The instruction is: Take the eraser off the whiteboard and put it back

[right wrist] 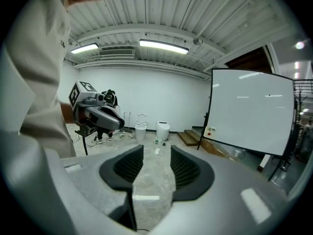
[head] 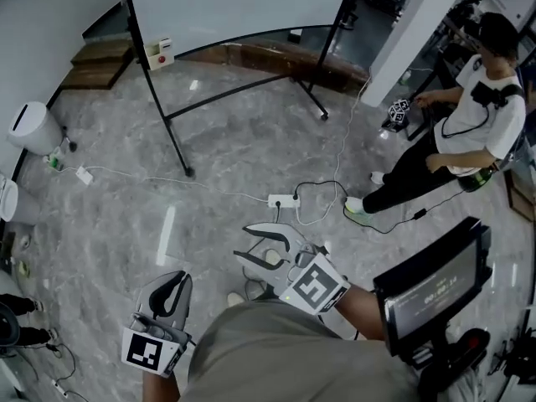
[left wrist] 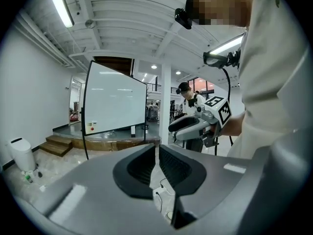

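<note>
The whiteboard (head: pixel 243 2) stands on a black wheeled frame at the far end of the marble floor. A small white eraser with a red dot (head: pixel 159 52) sits at its lower left corner, also seen as the eraser (left wrist: pixel 91 127) and the eraser (right wrist: pixel 211 130). Both grippers are far from it, held in front of the person's body. My left gripper (head: pixel 173 280) has its jaws together with nothing between them, as the left gripper (left wrist: pixel 156 152) also shows. My right gripper (head: pixel 251 243) stands open and empty, as does the right gripper (right wrist: pixel 156 156).
A person (head: pixel 469 132) sits at the right. A power strip (head: pixel 283 200) and cables lie on the floor between me and the board. A white bin (head: pixel 32 126) stands at left, wooden steps (head: pixel 100 64) behind the board, a screen on a stand (head: pixel 435 287) at right.
</note>
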A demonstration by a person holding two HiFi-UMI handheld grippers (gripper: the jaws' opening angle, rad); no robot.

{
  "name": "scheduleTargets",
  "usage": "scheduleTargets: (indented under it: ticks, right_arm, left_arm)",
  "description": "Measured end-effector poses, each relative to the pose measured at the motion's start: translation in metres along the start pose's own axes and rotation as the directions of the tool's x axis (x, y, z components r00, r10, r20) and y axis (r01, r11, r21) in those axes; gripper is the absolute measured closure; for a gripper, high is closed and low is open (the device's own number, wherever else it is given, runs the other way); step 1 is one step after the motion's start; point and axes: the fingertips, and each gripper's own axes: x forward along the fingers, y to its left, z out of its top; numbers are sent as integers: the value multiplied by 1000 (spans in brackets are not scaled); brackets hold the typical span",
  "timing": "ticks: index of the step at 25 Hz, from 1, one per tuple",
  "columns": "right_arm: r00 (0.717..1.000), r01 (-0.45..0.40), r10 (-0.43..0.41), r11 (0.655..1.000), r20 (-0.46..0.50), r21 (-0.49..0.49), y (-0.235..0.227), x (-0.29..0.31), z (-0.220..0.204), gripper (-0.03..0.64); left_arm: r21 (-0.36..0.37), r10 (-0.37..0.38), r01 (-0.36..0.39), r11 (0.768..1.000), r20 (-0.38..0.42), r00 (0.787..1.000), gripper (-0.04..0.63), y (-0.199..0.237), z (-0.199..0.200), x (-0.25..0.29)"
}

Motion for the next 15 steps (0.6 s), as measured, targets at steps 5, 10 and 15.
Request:
scheduleTargets:
  ticks: [5,10,15]
  right_arm:
    - [1000,13,-13,1000,-19,-6,-14,-2,2,439]
    - [998,37,-39,998,-39,-44,53,3,13,440]
    - [999,18,-20,999,-38,-46,80,4,9,440]
  left_arm:
    - [-7,-30,30,1000,-4,1000,563,1,2,14]
    - [1,-51,51,999,22,998,563,-1,-18,-47]
    - [-1,-60,60,998,24,998,563,-9,-31,-64]
